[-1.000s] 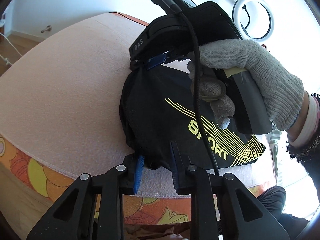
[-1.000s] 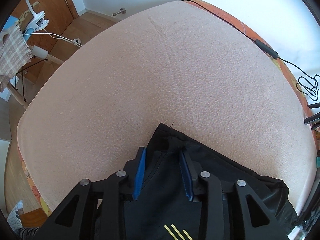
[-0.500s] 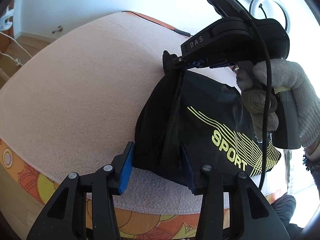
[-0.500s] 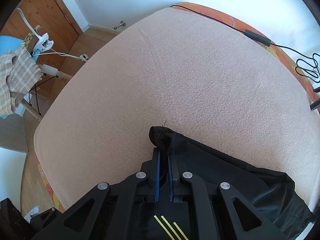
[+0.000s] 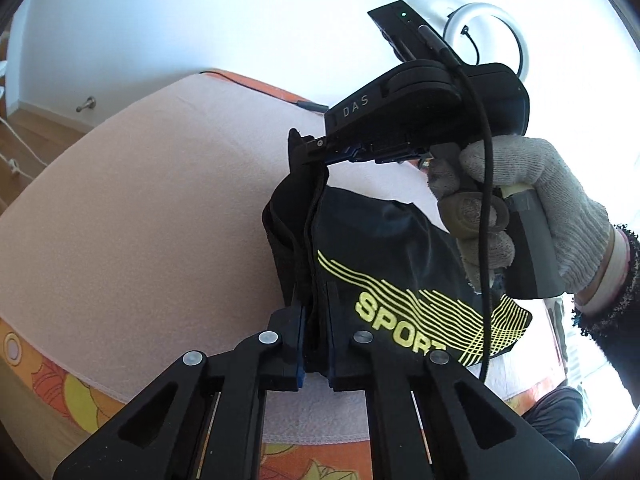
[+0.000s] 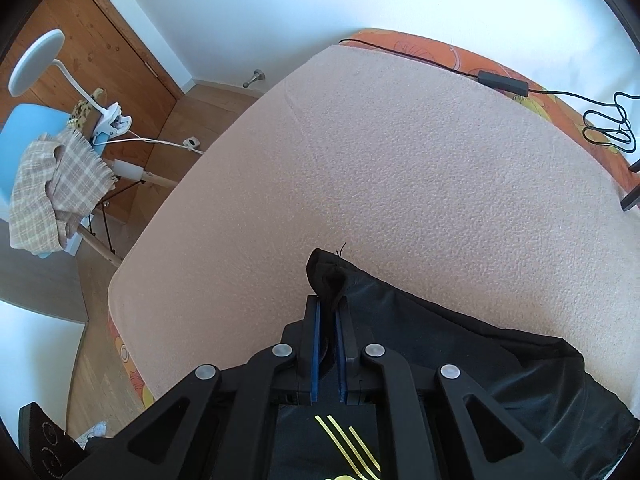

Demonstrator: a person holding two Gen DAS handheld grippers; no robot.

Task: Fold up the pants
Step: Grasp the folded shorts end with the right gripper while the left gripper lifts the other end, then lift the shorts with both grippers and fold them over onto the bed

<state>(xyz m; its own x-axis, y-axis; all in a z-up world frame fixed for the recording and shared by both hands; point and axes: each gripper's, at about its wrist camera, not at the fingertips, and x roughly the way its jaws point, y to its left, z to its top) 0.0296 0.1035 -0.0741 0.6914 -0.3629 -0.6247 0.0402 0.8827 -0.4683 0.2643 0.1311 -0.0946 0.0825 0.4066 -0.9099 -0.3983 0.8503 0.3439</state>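
Observation:
Black pants (image 5: 400, 240) with a yellow SPORT print lie on a peach blanket (image 5: 140, 220) that covers the bed. At the bottom of the left wrist view, my left gripper (image 5: 316, 308) has its jaws closing on the pants' near edge, blue pads pressing the bunched fabric. Above it my right gripper (image 5: 310, 152), held by a gloved hand (image 5: 540, 200), pinches the far corner and holds it lifted off the blanket. In the right wrist view the right gripper (image 6: 328, 312) is shut on that black corner of the pants (image 6: 460, 344), which pokes out past the pads.
A black cable with an adapter (image 6: 502, 82) runs along the bed's far orange-flowered edge (image 6: 520, 64). A ring light (image 5: 488, 40) stands by the white wall. Left of the bed are a blue chair with a checked cloth (image 6: 56, 188), a clamp lamp (image 6: 36, 60) and a wooden door.
The left jaws, wide around the pants' edge half a second ago, have closed on it. The right gripper shut on the corner and rose with it, pulling the fabric up.

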